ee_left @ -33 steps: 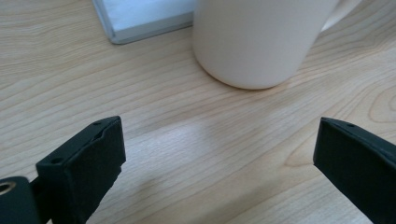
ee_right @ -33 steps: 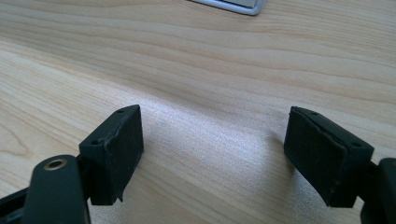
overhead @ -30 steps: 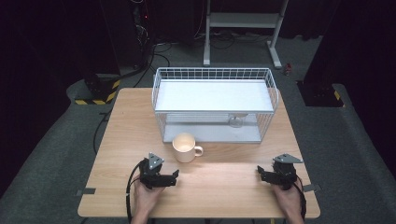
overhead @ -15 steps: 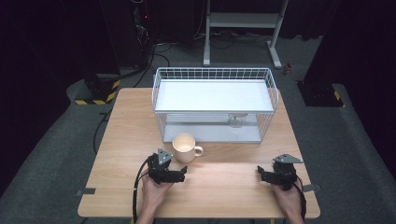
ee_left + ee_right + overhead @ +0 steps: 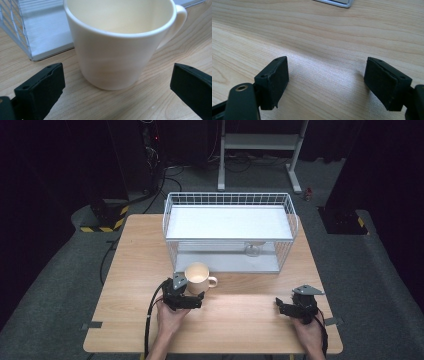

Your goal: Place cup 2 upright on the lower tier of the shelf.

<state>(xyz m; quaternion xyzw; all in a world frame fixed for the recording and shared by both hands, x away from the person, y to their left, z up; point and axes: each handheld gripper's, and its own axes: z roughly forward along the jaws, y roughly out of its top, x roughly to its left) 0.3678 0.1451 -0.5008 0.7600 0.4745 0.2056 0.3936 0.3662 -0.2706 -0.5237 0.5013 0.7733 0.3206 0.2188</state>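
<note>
**Left gripper lines up on the mug**

Dark studio floor all round, and on the pale wooden table [image 5: 130, 265] a white wire basket rack [image 5: 230, 232] stands at the back. Just in front of its left corner sits the cream ceramic mug [image 5: 198, 276], upright, handle to the right. The left gripper [image 5: 192, 296] is right beside it, jaws spread wide on either side, not touching! Well apart, the right gripper [image 5: 278, 304] rests low over bare wood, jaws released, nothing between.
</note>
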